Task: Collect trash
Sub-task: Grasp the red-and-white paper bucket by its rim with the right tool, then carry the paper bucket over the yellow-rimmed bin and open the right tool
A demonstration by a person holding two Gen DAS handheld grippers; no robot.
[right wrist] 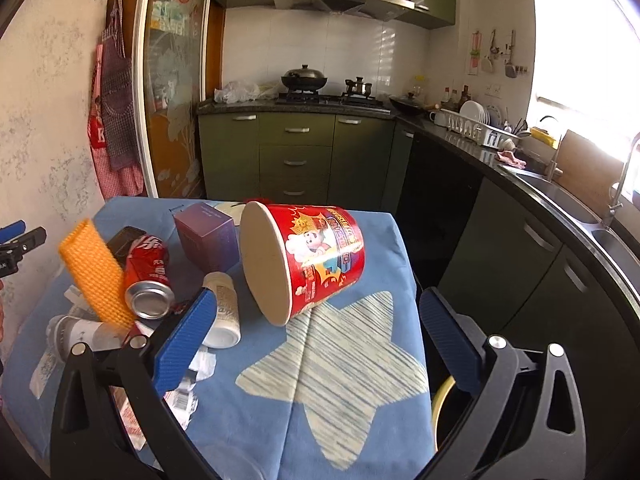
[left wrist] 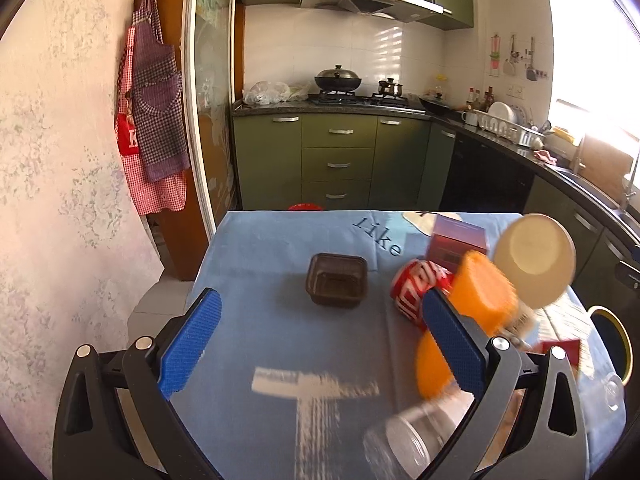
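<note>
Left gripper (left wrist: 320,332): blue fingers spread wide, nothing between them, held over the blue tablecloth (left wrist: 280,340).
Right gripper (right wrist: 320,324): fingers spread wide, holding nothing; its left finger hangs just in front of the white bottle (right wrist: 224,312).
In the way, left: an orange sponge-like piece (left wrist: 480,300), blurred, sits right behind the right-hand finger, with the red soda can (left wrist: 420,288) beside it.
Trash ahead of left gripper: brown plastic tray (left wrist: 337,280), upright, alone in the middle of the cloth.
Trash ahead of right gripper: red noodle cup (right wrist: 308,264) lying on its side, base facing the camera; purple box (right wrist: 206,236) behind it; crumpled wrappers (right wrist: 188,384) near the close edge.
Also there: clear jar (left wrist: 404,440), blurred, near the bottom.
Surface: table draped in blue cloth with a pale star.
Room: kitchen with green cabinets (left wrist: 336,160), a wok (left wrist: 338,78) on the stove, aprons (left wrist: 156,120) on the wall.
</note>
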